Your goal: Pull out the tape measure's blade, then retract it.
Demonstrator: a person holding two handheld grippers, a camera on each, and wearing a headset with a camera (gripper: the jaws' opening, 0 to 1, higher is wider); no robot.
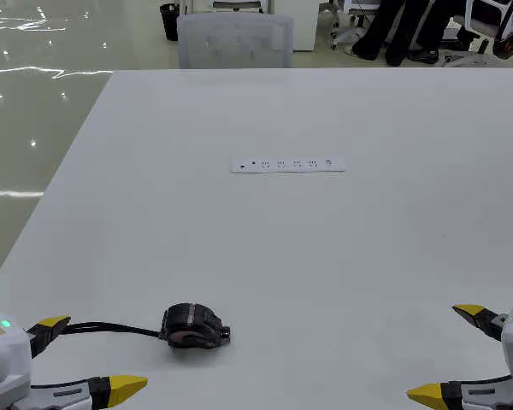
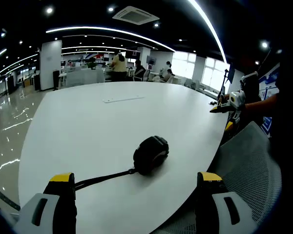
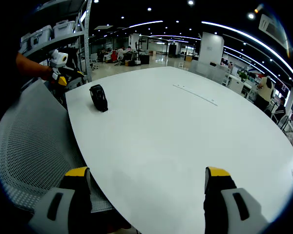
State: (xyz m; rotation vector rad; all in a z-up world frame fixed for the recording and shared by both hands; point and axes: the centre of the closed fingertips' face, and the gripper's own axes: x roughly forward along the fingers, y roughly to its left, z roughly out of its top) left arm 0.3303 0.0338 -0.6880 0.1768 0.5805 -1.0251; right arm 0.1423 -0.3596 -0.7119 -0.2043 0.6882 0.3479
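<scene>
Plainly, white table [image 1: 325, 256] (glossy floor [image 1: 26, 102] beside) bears tape measure [image 1: 192, 325].

I am using two grippers of one design. My left gripper [image 1: 100, 353] is showing a white housing, dark fingers and yellow tips [image 1: 126, 386], and a small green light [image 1: 6, 325] is glowing on it. My right gripper [image 1: 438, 352] is showing the same colours.
</scene>
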